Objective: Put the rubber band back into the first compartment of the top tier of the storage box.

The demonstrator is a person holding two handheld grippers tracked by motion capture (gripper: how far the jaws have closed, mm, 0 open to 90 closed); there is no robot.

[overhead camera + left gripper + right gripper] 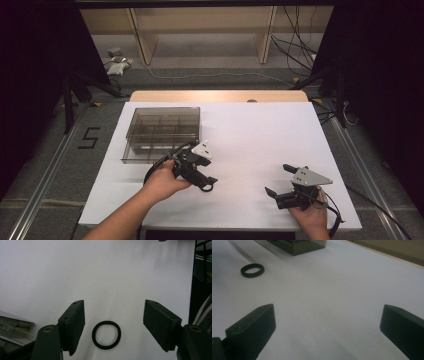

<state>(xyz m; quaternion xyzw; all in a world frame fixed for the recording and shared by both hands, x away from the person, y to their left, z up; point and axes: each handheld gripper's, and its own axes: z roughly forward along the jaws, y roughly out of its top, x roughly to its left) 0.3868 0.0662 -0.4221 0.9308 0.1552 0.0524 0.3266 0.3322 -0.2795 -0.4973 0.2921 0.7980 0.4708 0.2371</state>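
A small black rubber ring [106, 335] lies flat on the white table sheet [100, 270]. My left gripper [113, 306] hangs over it with its jaws on either side of the ring; bare sheet shows between each pad and the ring, so it is open. From above, the left gripper [202, 177] sits just in front of the clear box, tilted down to the sheet. My right gripper [278, 180] rests near the front right of the table, jaws wide apart with nothing between them. Its own camera looks across the sheet to the ring [252, 270] at the far left.
A clear smoky plastic box [161, 134] with several compartments stands at the back left of the sheet, close behind the left hand; its corner [297, 245] shows beyond the ring. The wooden table edge [220, 95] runs behind the sheet.
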